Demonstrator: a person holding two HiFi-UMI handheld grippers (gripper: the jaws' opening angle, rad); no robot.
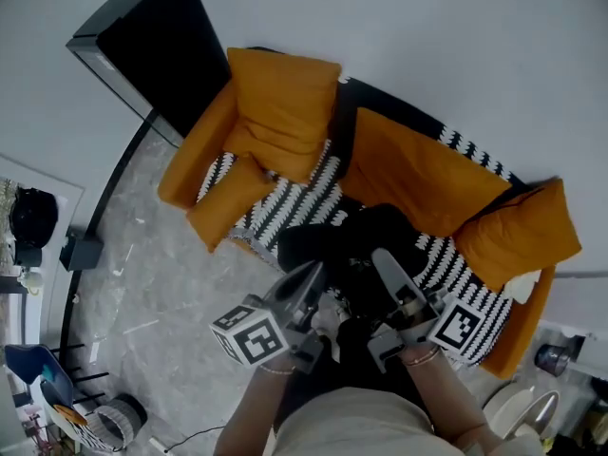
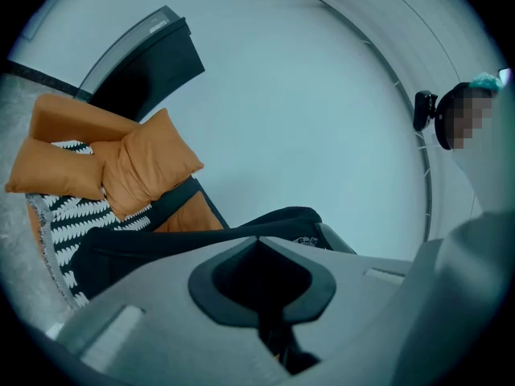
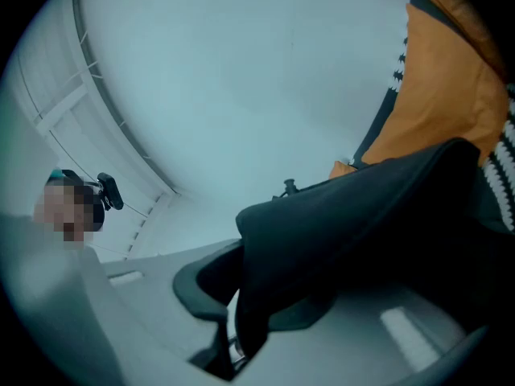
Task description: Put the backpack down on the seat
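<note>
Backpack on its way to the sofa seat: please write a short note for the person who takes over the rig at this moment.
Left tongs: shut, seemingly on a dark strap of the backpack.
Right tongs: shut on the backpack's black fabric.
Backpack: over the front of the striped seat, among the orange cushions; whether it rests there is unclear.
Done: carried to the sofa.
Left: lower it fully, open both tongs, withdraw.
</note>
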